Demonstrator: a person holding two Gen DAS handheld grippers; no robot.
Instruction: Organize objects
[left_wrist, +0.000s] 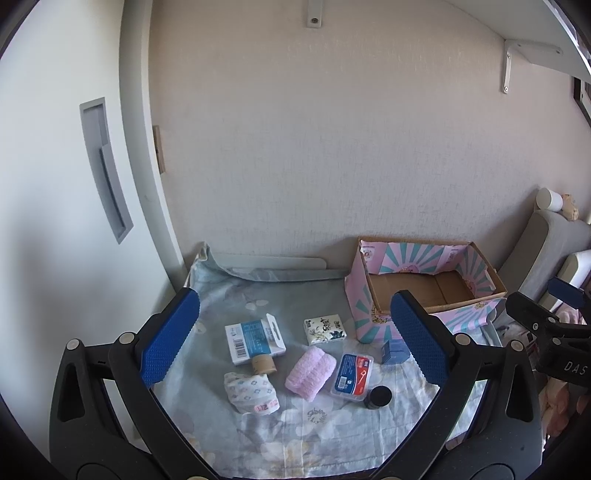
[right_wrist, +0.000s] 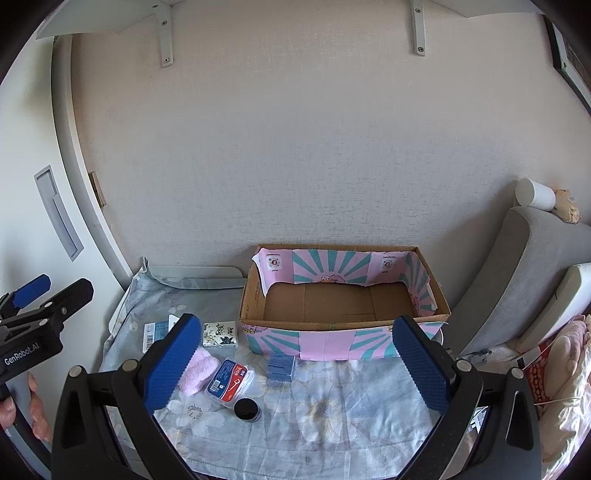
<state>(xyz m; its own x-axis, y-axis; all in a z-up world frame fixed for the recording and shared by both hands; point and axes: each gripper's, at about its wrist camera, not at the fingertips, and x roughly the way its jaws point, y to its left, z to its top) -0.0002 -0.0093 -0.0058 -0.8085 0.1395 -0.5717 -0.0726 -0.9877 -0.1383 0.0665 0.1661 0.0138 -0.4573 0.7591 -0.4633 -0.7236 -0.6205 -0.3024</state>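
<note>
Small items lie on a floral cloth (left_wrist: 314, 435): a blue-and-white carded pack (left_wrist: 255, 338), a patterned tissue pack (left_wrist: 325, 328), a pink towel roll (left_wrist: 310, 373), a floss-pick case (left_wrist: 351, 376), a black-lidded jar (left_wrist: 378, 397), a small blue box (left_wrist: 393, 350), a printed white bundle (left_wrist: 251, 391) and a brown roll (left_wrist: 263, 364). An empty pink-and-teal cardboard box (right_wrist: 343, 299) stands behind them. My left gripper (left_wrist: 293, 336) is open and empty above the items. My right gripper (right_wrist: 295, 358) is open and empty in front of the box; the jar (right_wrist: 246, 409), case (right_wrist: 227, 380) and blue box (right_wrist: 281, 367) lie between its fingers.
A white cabinet door with a recessed handle (left_wrist: 105, 170) is at the left. The wall runs behind the table. A grey cushioned seat (right_wrist: 524, 273) with a white roll (right_wrist: 535, 194) stands at the right. Pink bedding (right_wrist: 561, 369) lies beside it. Shelf brackets (right_wrist: 164, 33) hang above.
</note>
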